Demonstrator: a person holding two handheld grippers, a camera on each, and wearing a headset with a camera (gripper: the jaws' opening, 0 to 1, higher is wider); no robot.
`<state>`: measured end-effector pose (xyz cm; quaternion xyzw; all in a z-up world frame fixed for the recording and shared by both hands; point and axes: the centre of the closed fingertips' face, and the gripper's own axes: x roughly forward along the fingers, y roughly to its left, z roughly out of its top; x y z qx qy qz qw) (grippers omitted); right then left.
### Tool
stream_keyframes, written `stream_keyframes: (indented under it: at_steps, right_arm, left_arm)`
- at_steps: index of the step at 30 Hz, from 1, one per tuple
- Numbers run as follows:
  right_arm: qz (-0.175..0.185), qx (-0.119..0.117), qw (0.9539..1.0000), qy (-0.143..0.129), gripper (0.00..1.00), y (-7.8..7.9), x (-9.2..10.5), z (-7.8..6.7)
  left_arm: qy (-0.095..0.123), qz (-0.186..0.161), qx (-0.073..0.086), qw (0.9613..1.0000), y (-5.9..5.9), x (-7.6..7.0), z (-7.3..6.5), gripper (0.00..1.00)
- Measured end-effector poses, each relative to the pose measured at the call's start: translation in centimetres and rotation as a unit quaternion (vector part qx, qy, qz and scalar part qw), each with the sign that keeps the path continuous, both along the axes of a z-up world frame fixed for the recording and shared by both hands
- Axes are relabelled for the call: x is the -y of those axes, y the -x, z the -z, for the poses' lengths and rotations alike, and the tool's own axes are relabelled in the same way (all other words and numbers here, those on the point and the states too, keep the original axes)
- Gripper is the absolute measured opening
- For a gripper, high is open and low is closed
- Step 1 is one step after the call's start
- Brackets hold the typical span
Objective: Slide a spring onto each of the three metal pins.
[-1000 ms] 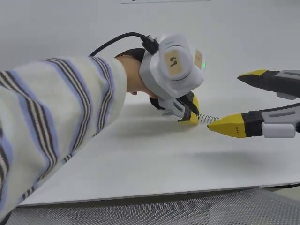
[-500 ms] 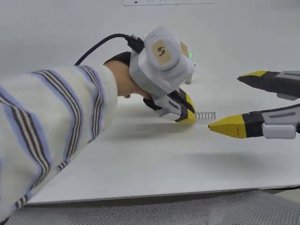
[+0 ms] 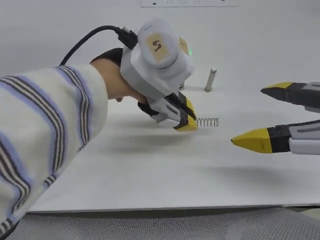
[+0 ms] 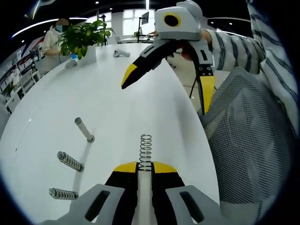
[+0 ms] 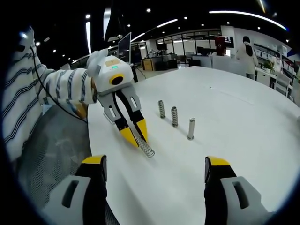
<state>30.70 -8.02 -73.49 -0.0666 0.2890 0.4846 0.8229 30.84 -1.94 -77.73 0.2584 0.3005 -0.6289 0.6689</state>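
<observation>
My left gripper (image 3: pixel 189 123) is shut on one end of a small coil spring (image 3: pixel 207 121), which sticks out level just above the white table (image 3: pixel 150 170). In the left gripper view the spring (image 4: pixel 146 150) points away from the yellow fingertips. My right gripper (image 3: pixel 250 116) stands open a short way right of the spring's free end, not touching it. A bare metal pin (image 3: pixel 211 80) stands upright behind. In the right gripper view two pins wearing springs (image 5: pixel 161 108) (image 5: pixel 174 116) stand beside the bare pin (image 5: pixel 190 128), past the left gripper (image 5: pixel 133 133).
The table's front edge (image 3: pixel 165 207) runs close below, with a grey mesh chair (image 4: pixel 243 140) beyond it. A potted plant (image 4: pixel 84 37) and small white items sit at the far end of the table. People stand far off in the room.
The left gripper has drawn back to the left with the spring. The spring's free end, which was at the right gripper's lower fingertip, is now apart from it. The bare pin has come into view.
</observation>
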Motion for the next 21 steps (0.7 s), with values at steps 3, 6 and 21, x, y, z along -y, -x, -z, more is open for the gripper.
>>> stream_keyframes:
  at_steps: [3,6,21]
  right_arm:
    - [-0.008,-0.002,1.0000,0.004,0.83,0.2,-0.2,0.2]
    - [-0.015,-0.007,0.9999,0.002,0.80,0.1,-0.5,0.4]
    - [-0.073,-0.013,0.9969,-0.027,0.68,0.7,-3.3,0.0]
  left_arm:
    - [-0.002,-0.005,0.000,1.0000,-0.1,-0.8,-0.2,0.02]
    - [-0.003,-0.007,-0.001,1.0000,-0.1,-1.6,-0.4,0.02]
    - [0.008,-0.041,-0.014,0.9990,1.3,-4.2,-1.6,0.02]
